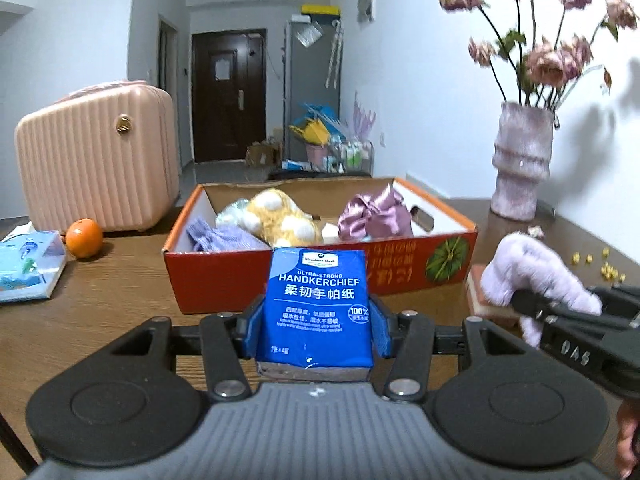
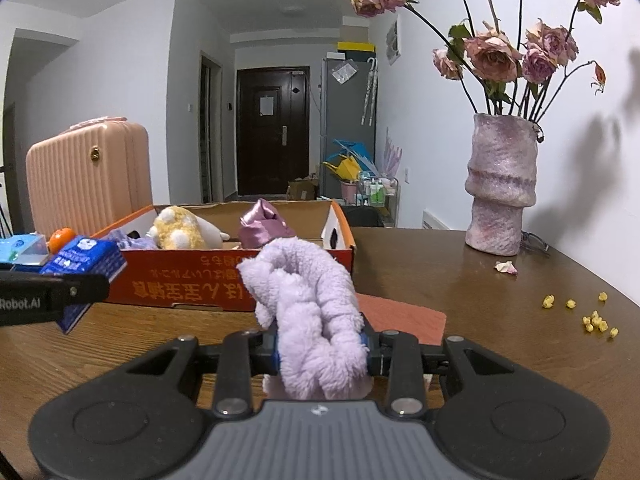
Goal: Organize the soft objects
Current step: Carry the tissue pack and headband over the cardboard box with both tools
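My left gripper (image 1: pixel 317 330) is shut on a blue handkerchief tissue pack (image 1: pixel 318 304), held upright above the table just in front of the red cardboard box (image 1: pixel 224 276). The pack (image 2: pixel 82 266) and the left gripper's black finger show at the left of the right wrist view. My right gripper (image 2: pixel 320 350) is shut on a fluffy lilac towel (image 2: pixel 308 312), seen in the left wrist view as the lilac towel (image 1: pixel 536 276) at the right. Inside the box lie a yellow plush toy (image 1: pixel 280 216), a shiny purple cloth (image 1: pixel 374 216) and a lilac knit cloth (image 1: pixel 220 236).
A pink ribbed case (image 1: pixel 96 160), an orange (image 1: pixel 83 238) and a light-blue tissue pack (image 1: pixel 24 264) stand left of the box. An orange-red sponge or cloth (image 2: pixel 404 314) lies beneath the towel. A vase of dried roses (image 2: pixel 500 184) and scattered yellow buds (image 2: pixel 596 322) occupy the right.
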### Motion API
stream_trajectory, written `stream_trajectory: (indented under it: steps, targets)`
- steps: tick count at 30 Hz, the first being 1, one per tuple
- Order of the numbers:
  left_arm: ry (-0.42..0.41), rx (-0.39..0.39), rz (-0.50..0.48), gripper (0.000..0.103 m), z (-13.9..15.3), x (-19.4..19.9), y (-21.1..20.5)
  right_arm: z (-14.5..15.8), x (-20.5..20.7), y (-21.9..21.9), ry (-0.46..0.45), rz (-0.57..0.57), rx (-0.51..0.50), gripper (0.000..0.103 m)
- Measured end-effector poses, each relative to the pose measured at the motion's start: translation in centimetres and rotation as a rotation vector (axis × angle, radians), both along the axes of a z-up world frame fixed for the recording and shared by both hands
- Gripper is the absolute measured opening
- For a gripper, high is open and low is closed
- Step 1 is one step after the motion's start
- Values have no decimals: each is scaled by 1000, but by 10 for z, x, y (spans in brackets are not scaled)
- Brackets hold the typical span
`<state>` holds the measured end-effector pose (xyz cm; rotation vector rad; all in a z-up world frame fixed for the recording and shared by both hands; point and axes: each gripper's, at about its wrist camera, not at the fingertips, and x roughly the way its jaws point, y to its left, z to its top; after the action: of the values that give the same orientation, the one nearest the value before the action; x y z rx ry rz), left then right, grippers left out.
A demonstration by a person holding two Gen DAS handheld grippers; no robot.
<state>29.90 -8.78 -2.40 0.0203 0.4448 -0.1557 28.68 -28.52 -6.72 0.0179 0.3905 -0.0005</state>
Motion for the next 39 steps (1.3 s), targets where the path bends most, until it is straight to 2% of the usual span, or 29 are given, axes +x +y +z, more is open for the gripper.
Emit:
stream_trajectory:
  steps: [8, 19, 39]
  targets:
    - [-35, -18, 50, 52, 7, -13, -3, 7, -9, 10, -36, 31, 21, 32]
    - [-69, -20, 66, 52, 11, -21, -2, 11, -12, 18, -63, 38, 32, 32]
    - [-121, -40, 122, 52, 24, -1, 8, 20, 3, 49, -148, 70, 17, 32]
